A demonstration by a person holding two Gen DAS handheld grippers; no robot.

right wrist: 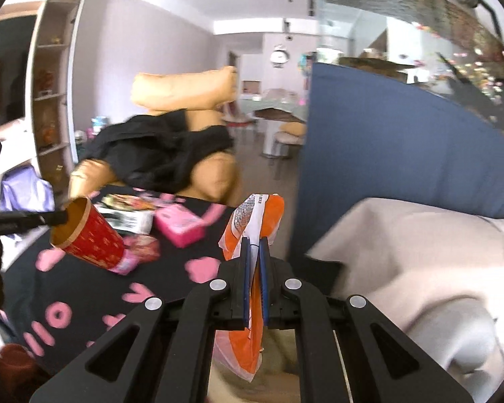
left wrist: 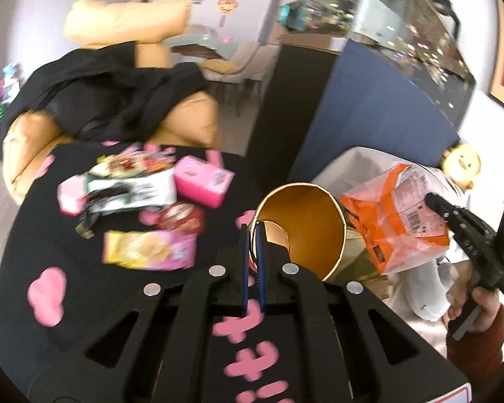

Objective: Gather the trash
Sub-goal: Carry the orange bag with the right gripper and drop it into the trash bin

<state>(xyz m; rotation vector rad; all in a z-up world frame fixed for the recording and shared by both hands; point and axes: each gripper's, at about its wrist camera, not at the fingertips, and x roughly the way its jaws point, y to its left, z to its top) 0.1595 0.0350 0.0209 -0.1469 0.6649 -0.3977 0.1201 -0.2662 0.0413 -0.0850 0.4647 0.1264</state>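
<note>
My left gripper (left wrist: pixel 253 231) is shut on the rim of a red paper cup (left wrist: pixel 302 228) with a gold inside; it holds the cup tilted above the table's right edge. The cup also shows in the right wrist view (right wrist: pixel 87 235). My right gripper (right wrist: pixel 254 252) is shut on an orange and white plastic wrapper (right wrist: pixel 255 221), held in the air right of the table; it also shows in the left wrist view (left wrist: pixel 396 215). Several snack packets lie on the black table (left wrist: pixel 33 235): a yellow-pink one (left wrist: pixel 148 250), a pink box (left wrist: pixel 203 179), a white-green one (left wrist: pixel 131 184).
A tan armchair (left wrist: pixel 191 117) draped with black clothing (left wrist: pixel 111 94) stands behind the table. A blue partition (left wrist: pixel 369 114) is at the right, with white bedding (right wrist: pixel 420 268) below it. A brown paper bag (left wrist: pixel 356 262) sits below the cup and wrapper.
</note>
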